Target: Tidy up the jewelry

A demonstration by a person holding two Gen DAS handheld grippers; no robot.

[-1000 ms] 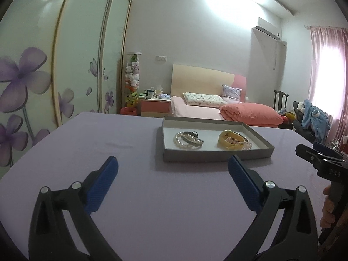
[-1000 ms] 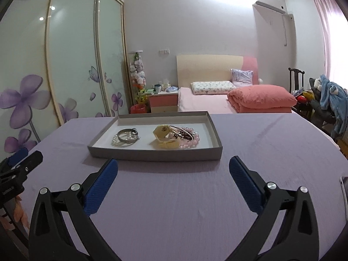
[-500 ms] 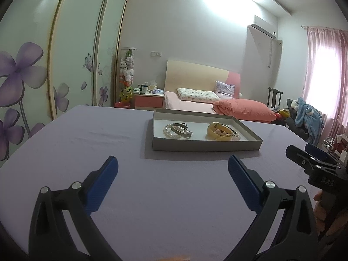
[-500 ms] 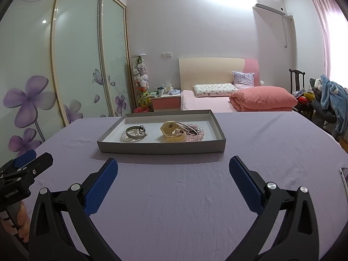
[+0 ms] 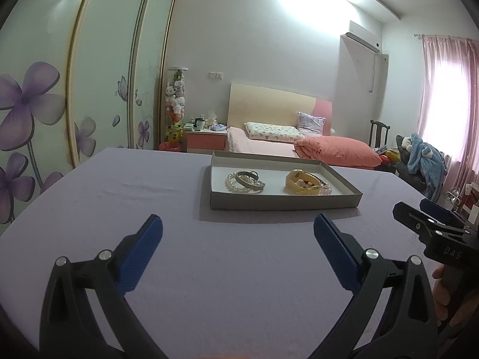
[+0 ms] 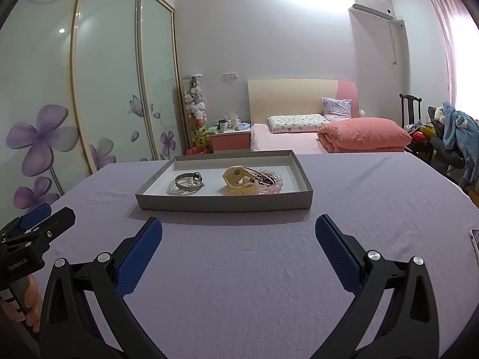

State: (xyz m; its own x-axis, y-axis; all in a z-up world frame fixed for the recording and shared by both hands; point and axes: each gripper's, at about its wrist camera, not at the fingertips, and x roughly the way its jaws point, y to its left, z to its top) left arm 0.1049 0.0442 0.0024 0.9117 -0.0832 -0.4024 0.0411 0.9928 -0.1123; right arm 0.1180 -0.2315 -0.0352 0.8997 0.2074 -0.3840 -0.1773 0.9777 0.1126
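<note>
I see both grippers over the purple table (image 5: 239, 269), short of the tray (image 5: 284, 202), touching nothing. Left gripper (image 5: 238, 230) has jaws wide apart, nothing between them; same for right gripper (image 6: 238, 230). Tray sits flat mid-table, ahead of both: a bit right of centre from the left wrist view, centred from the right one. Jewelry all inside it in two clusters, well apart. Left cluster: pearl bracelet (image 5: 236, 186) with a silver bangle (image 6: 188, 181) lying on it. Right cluster: yellow band (image 6: 238, 181) tangled with pink beads (image 6: 274, 186) and a metal bangle (image 6: 262, 176); can't tell exactly how they overlap. Right gripper also shows at the right edge of the left view, left gripper at the left edge of the right view, each beside the table. Bed (image 6: 299, 137) behind the table
</note>
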